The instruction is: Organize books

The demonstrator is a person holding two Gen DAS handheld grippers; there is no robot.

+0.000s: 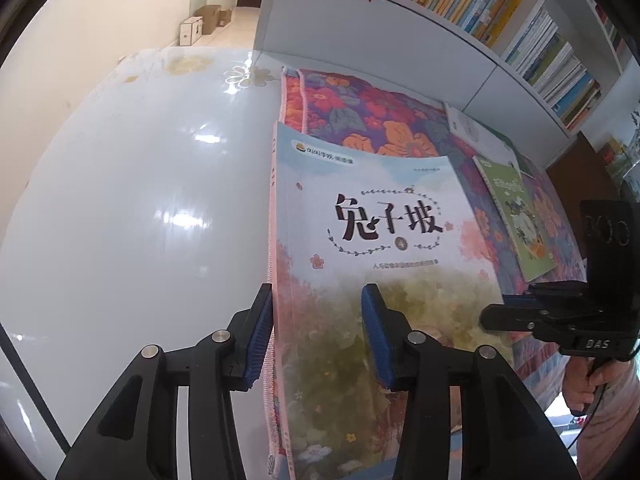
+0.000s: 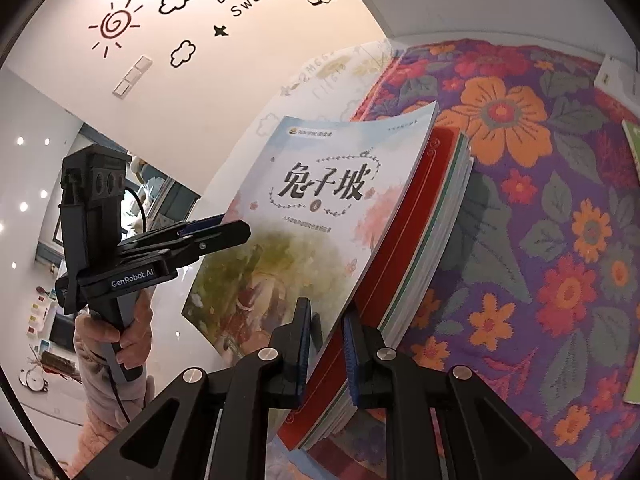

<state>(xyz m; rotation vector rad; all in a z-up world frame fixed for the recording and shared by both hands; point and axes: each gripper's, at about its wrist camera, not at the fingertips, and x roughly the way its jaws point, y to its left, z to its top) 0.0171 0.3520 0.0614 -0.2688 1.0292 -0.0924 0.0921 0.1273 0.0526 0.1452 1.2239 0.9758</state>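
A: Where was the pale blue paperback with the black brush-lettered title [image 1: 372, 240] at that point?

B: On top of a stack of books [image 2: 404, 280] with a red cover directly under it, the stack lying on the purple quilted cloth with orange flowers [image 2: 540, 208], next to the glossy white worktop [image 1: 140, 200].

A: And the left gripper [image 1: 316, 336]?

B: Its blue-padded fingers [image 1: 258, 340] stood apart and astride the spine edge of the top book, one outside the spine, the other over the cover. They were not pressed together on it.

A: The right gripper [image 2: 327, 354]?

B: Its fingers [image 2: 352, 360] were set around the near corner of the stack, one over the raised top cover, one against the page edges. The gap was narrow, but I could not tell whether they actually clamped it.

A: Anything else on the cloth?

B: A thin green picture book [image 1: 516, 216] and a white booklet [image 1: 476, 132] lay flat further along, below the white bookshelf packed with upright books [image 1: 500, 20]
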